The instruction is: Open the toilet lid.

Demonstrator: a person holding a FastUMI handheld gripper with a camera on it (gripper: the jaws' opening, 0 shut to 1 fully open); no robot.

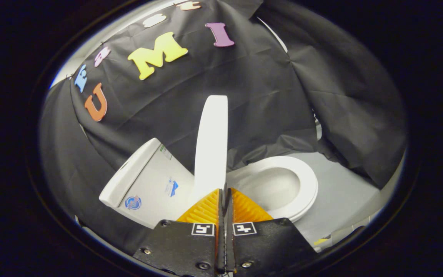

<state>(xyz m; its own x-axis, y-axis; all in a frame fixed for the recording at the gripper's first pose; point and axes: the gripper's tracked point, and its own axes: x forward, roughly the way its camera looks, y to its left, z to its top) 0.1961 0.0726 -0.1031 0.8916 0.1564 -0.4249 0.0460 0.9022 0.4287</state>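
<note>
The white toilet lid (212, 146) stands raised, nearly upright, and I see it edge-on just ahead of my fingers. To its right the white seat ring (307, 184) lies flat around the uncovered bowl (271, 188). To the lid's left is the white tank (156, 188) with its cover (129, 173). My gripper (223, 191) is shut, its two fingers pressed together with nothing between them. The tips sit at the foot of the lid; whether they touch it I cannot tell.
Black cloth (267, 96) hangs close behind and on both sides of the toilet. A pale grey floor (344, 192) shows to the right of the seat. The tank carries a few small stickers (133, 202).
</note>
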